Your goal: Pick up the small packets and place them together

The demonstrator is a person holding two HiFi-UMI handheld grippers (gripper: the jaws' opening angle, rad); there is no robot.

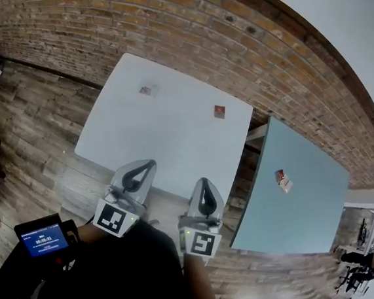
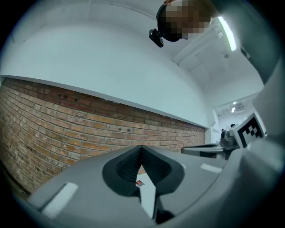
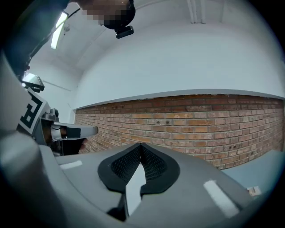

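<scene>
- You are holding the left gripper (image 1: 147, 164) and right gripper (image 1: 205, 181) pressed together, empty
- Pale packet (image 1: 148, 90) and red packet (image 1: 219, 112) are lying apart on the white table (image 1: 168, 140)
- Red-and-white packet (image 1: 283, 180) is lying on the blue-grey table (image 1: 299, 219)

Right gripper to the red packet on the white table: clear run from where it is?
Probably yes. The red packet lies alone toward the far edge of the white table, with only bare tabletop between it and the right gripper. Its fingers are shut, so they must open first.
</scene>
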